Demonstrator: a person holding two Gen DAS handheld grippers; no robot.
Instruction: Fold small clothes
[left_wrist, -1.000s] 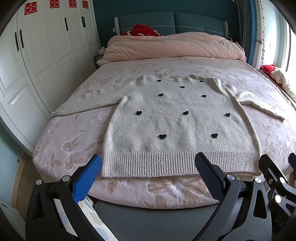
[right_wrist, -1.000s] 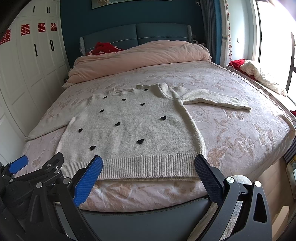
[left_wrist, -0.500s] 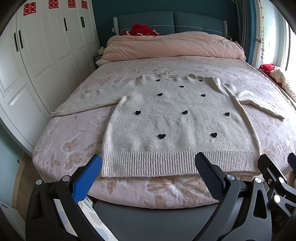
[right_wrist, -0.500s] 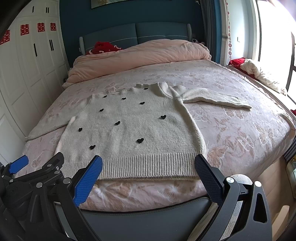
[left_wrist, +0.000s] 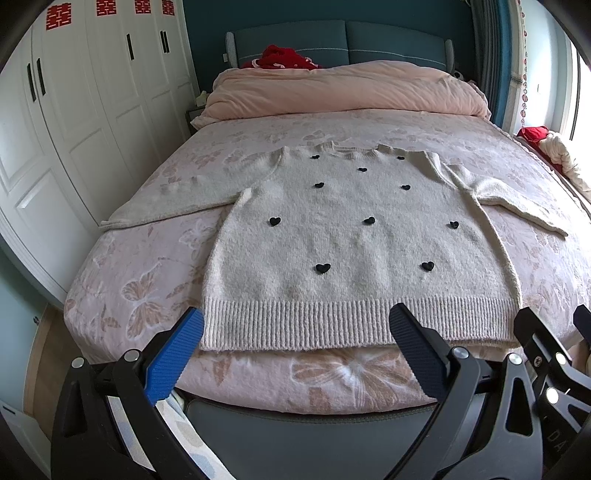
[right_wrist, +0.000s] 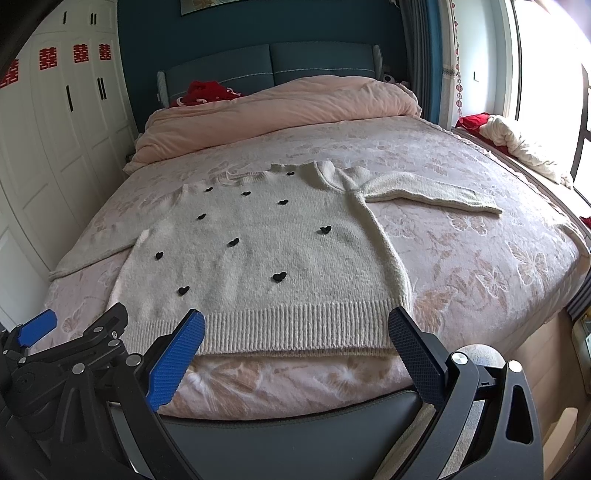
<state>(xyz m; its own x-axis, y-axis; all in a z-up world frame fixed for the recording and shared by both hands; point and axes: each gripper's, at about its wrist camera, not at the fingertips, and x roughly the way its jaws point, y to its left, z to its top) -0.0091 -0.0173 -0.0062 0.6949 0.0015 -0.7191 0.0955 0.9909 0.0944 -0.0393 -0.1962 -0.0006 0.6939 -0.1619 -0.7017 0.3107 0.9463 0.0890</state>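
the cream sweater (left_wrist: 354, 243) with small black hearts lies flat in the middle of both views, front side up, on the pink bedspread (left_wrist: 140, 280). its ribbed hem (left_wrist: 332, 325) is at the lower part of the frame, close to the foot edge of the bed, and the neckline points to the top of the frame. i think it is spread like this so that every edge can be reached and the fold lines are easy to see.

both sleeves are stretched out to the sides. in the left wrist view one sleeve (left_wrist: 177, 201) goes toward the left middle of the frame; in the right wrist view the other sleeve (right_wrist: 432, 194) goes toward the right middle. no part is folded yet, so the task looks to be at its very start.

the left gripper (left_wrist: 295, 354) hangs at the bottom of its frame, fingers spread wide and holding nothing, just before the hem and not touching it. the right gripper (right_wrist: 295, 354) is the same in its own view: wide apart, empty, in front of the hem. they stand side by side, because each camera shows a part of the other tool at its lower corner.

behind the sweater, at the top of the frame, a pink duvet (left_wrist: 343, 88) is heaped against the headboard, well apart from the work area. the white wardrobe (left_wrist: 74, 122) fills the left side.

the next move probably needs a sleeve or a hem corner pinched thinly, since the knit is thick and soft.
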